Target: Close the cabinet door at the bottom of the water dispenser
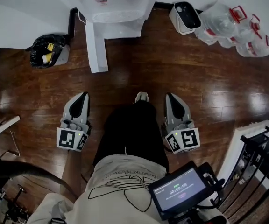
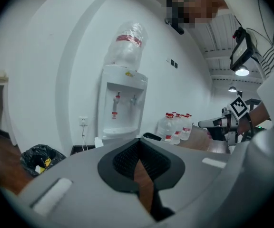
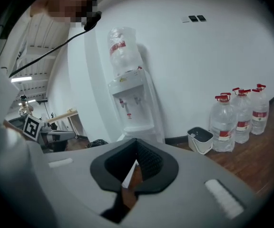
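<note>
Cabinet door (image 1: pixel 97 48) stands swung open at the foot of the water dispenser (image 1: pixel 118 8), its panel jutting out from the dispenser over the floor toward the person. The left hand-held gripper (image 1: pixel 82 97), closed and empty, lies nearer and almost in line with the door's free edge. The right hand-held gripper (image 1: pixel 170 98), also closed on nothing, sits well off to the dispenser's other side.

Screen (image 1: pixel 181 189), lower right of the head view: timer digits read 00:00:04; the coloured tag below them is too small to read. Shirt (image 1: pixel 120 176): one line of print above an outline logo, illegible. Water bottles (image 3: pixel 233 122): red labels, lettering unreadable.
</note>
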Tool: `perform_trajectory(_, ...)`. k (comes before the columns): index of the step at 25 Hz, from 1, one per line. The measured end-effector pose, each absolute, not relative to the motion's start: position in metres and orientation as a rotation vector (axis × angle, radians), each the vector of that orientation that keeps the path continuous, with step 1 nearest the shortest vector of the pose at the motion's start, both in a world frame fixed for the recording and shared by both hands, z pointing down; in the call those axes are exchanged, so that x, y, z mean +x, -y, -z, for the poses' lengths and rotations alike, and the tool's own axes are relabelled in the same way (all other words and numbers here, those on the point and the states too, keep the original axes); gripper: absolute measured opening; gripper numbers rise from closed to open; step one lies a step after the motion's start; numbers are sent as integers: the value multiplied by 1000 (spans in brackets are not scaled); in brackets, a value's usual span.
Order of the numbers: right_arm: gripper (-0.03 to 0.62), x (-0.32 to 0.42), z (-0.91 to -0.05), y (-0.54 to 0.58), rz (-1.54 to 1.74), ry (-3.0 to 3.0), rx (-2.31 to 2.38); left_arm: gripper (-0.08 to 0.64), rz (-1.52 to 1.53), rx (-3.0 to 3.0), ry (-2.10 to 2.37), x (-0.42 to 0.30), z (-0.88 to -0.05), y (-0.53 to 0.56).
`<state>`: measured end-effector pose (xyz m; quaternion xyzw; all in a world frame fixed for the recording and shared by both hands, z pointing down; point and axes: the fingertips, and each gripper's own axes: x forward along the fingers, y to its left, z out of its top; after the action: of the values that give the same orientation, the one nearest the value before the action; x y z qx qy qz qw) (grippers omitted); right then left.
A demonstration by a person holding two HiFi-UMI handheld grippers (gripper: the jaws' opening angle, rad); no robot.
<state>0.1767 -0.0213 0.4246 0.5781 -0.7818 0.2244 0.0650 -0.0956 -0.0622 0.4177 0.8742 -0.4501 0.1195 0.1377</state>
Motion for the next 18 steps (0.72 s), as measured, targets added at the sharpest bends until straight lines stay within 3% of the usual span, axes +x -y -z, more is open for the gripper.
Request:
perform_trajectory(11,3,229,-591,44,-498,2286,1851,3,-315,2410,1670,-167,-585,102)
perform_trajectory(18,3,239,-660,32,-483,2225,1878,3,-232,2458,1670,-166,-661,133)
